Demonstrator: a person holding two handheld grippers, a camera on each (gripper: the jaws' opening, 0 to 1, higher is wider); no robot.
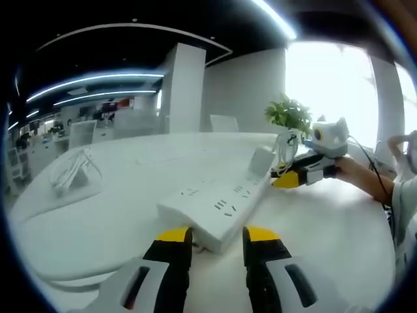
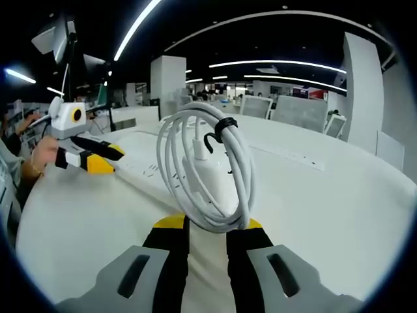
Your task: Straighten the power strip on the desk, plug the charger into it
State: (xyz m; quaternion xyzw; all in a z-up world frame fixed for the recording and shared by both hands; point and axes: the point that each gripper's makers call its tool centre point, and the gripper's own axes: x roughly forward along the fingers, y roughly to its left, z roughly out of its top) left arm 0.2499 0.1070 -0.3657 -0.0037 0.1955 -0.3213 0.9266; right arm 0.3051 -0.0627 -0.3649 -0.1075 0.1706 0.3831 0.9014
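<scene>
A white power strip [image 1: 218, 203] lies slanted on the white desk [image 1: 98, 228], with its near corner just ahead of my left gripper [image 1: 217, 235], which stands open. My right gripper [image 1: 281, 177] comes in from the right near the strip's far end, carrying a white charger [image 1: 262, 160]. In the right gripper view my right gripper [image 2: 208, 225] is shut on the charger [image 2: 207, 175] and its coiled white cable [image 2: 238, 156], lifted over the desk. Behind the coil lies the power strip [image 2: 144, 171]. My left gripper [image 2: 107, 156] shows at the left beside it.
Another coiled white cable [image 1: 75, 171] lies on the desk at the left. A potted plant [image 1: 290, 114] stands at the far edge. A person's arm [image 1: 368, 181] reaches in from the right. A socket bar [image 2: 290, 154] runs across the desk. Office chairs [image 2: 296, 111] stand beyond.
</scene>
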